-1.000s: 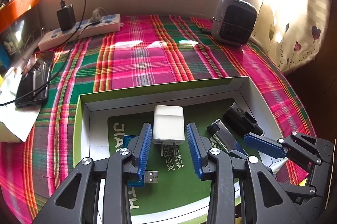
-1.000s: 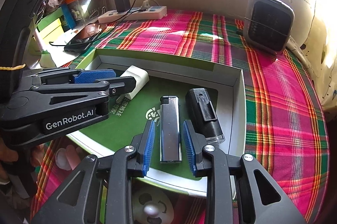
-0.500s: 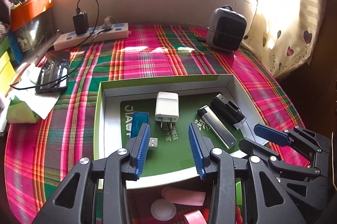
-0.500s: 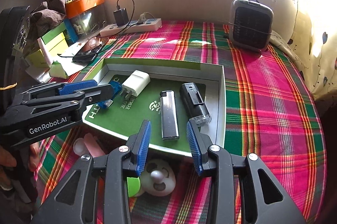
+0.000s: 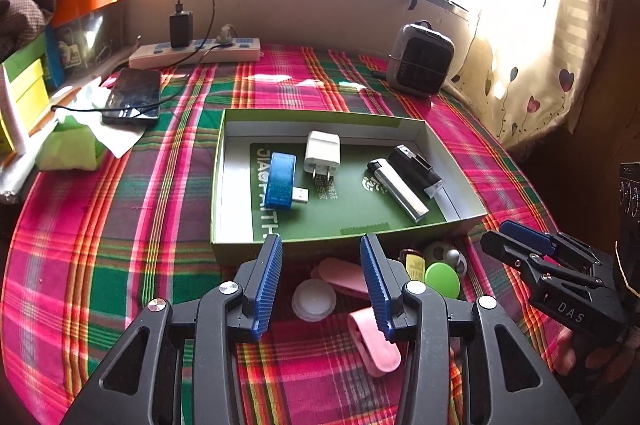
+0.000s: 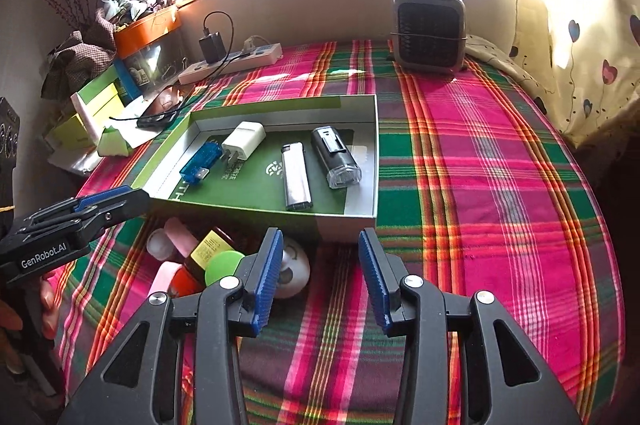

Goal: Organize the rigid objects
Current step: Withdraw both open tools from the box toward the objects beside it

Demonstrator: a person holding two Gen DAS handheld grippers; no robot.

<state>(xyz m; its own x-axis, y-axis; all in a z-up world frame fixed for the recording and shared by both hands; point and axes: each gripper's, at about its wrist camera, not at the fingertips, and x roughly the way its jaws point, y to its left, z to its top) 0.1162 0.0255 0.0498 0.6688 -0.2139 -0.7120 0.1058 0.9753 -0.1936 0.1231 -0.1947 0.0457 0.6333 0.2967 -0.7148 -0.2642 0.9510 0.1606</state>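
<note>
A shallow green box (image 5: 224, 181) (image 6: 376, 153) sits on the plaid cloth. Inside lie a blue USB adapter (image 5: 282, 181) (image 6: 199, 160), a white charger plug (image 5: 322, 153) (image 6: 244, 140), a silver lighter (image 5: 396, 191) (image 6: 295, 176) and a black device with a clear end (image 5: 416, 169) (image 6: 335, 157). My left gripper (image 5: 320, 265) is open with nothing in it, held back in front of the box's near wall. My right gripper (image 6: 320, 261) is also open with nothing in it, near the box's front right corner.
In front of the box lie small items: pink clips (image 5: 372, 341), a white round cap (image 5: 314, 299), a green disc (image 5: 442, 279) and a white ball toy (image 6: 294, 269). A small heater (image 5: 420, 59), power strip (image 5: 196, 51), phone (image 5: 132, 97) and boxes stand behind and left.
Both grippers have pulled back and up from inside the box, leaving the charger plug and lighter there. The small items in front of the box have come into view.
</note>
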